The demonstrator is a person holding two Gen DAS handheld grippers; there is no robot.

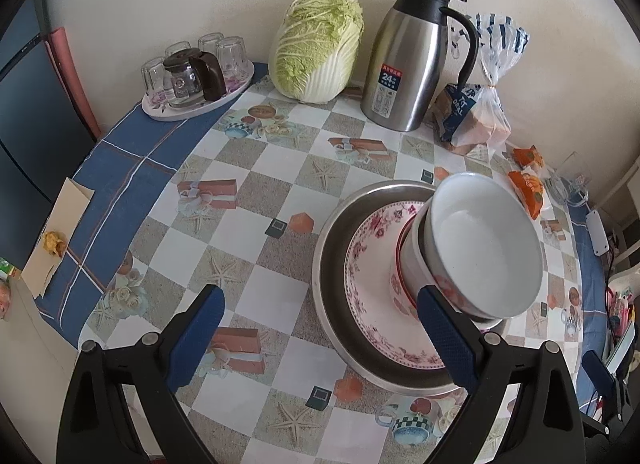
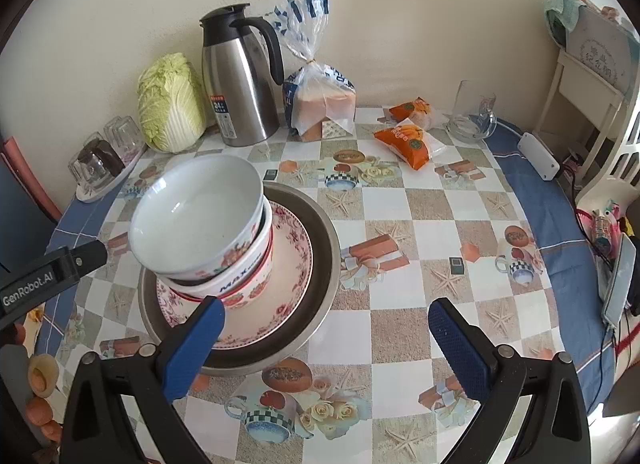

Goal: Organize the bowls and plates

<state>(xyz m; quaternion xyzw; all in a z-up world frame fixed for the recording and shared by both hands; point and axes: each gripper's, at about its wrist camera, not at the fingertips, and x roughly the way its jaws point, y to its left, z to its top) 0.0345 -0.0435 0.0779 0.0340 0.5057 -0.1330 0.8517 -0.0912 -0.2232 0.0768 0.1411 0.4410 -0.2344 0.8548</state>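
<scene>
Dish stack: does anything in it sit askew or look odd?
Yes. The top white bowl sits tilted in the bowl beneath it, its rim not level, leaning toward the left hand-held gripper. The floral plate and metal basin below lie flat.

We get soft, even daylight, shadows barely there, a bit of glare on the steel jug (image 1: 414,59); heavy fisheye bending, black vignetted corners.

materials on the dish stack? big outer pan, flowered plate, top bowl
Outer pan: looks like brushed steel, grey with a dull metallic sheen on the rim. Flowered plate: probably glazed ceramic, though melamine is possible; glossy white with a printed pink pattern. Top bowl: glazed ceramic or enamel, smooth white inside with soft highlights.
</scene>
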